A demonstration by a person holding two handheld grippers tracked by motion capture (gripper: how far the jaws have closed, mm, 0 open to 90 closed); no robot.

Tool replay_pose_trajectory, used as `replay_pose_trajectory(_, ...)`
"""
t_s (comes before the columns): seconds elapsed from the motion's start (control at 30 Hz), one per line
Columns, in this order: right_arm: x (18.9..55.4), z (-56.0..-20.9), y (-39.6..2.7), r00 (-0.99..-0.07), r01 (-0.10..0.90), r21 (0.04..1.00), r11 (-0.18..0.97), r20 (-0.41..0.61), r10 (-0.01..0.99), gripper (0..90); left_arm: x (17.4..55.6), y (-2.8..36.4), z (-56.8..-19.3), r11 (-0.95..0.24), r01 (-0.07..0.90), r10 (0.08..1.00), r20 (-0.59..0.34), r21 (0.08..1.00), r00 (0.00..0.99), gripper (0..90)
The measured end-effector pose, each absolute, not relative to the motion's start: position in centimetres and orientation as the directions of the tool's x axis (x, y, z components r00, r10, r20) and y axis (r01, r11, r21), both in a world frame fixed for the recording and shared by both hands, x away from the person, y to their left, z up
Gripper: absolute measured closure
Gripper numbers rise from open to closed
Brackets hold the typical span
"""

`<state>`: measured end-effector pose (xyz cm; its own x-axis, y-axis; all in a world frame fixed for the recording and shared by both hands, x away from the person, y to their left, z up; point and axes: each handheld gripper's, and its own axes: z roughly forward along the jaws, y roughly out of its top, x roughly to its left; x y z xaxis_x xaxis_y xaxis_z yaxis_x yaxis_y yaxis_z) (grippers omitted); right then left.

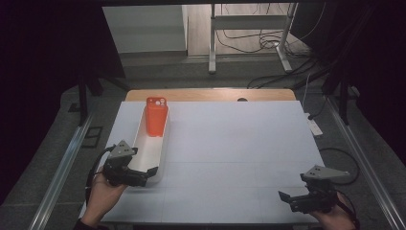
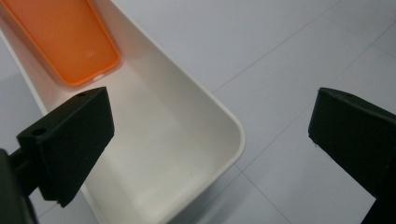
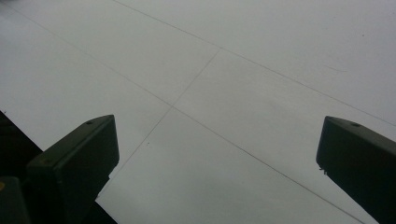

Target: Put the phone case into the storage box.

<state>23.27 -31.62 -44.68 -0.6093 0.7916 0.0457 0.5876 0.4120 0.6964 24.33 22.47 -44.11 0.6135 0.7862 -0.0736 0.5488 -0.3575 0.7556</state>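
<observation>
Left tongs were spread wide at the near end of the white tray, one jaw over the tray's inside, the other outside over the worktop, pinching nothing. Orange phone case leaned inside the tray's far end, camera cutout up. Tray sat lengthwise on the worktop's left side. Right tongs were also spread, gripping nothing, over bare worktop at the near right corner, well apart from the tray.
</observation>
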Motion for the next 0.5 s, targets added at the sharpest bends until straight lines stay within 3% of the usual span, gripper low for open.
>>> replay_pose_trajectory(0.5,23.3,-44.7,-31.6,-0.609,0.589,0.694,0.414,0.045,0.792,0.0,21.5,23.8,-44.7,-0.328,0.565,0.810,-0.083,0.757,0.581,0.8)
